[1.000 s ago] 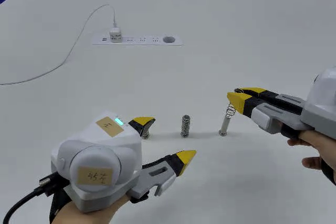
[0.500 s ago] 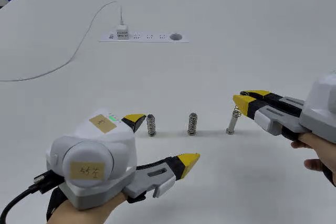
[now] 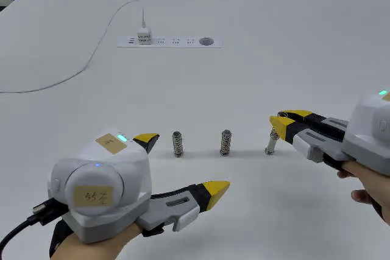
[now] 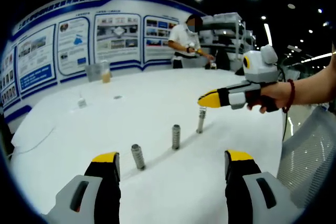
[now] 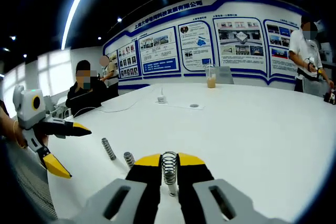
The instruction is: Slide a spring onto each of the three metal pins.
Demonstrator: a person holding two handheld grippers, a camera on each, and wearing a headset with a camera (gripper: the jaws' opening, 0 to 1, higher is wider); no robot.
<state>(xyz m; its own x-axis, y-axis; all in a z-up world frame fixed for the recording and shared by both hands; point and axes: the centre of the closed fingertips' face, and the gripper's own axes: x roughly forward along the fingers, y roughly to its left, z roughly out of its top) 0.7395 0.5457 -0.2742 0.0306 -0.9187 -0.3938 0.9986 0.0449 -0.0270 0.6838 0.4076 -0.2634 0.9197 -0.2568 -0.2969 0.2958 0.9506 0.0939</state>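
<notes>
Each spring [image 3: 177, 144] silvery, table [image 3: 274, 59] white (right gripper [image 3: 279, 118] yellow-tipped black).

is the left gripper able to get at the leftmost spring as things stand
Probably yes: the left gripper is open and the leftmost spring stands just ahead of its jaws, with bare table between.

The left pin [image 3: 177, 145] and middle pin [image 3: 225, 143] are stood upright, fully wrapped in coils; the right pin [image 3: 269, 147] is tilted, a spring [image 3: 275, 133] seated at its top.

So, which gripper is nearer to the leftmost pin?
Left. The left gripper, open, has one fingertip close beside the leftmost pin. The right gripper is at the row's other end, closed on the rightmost spring.
</notes>
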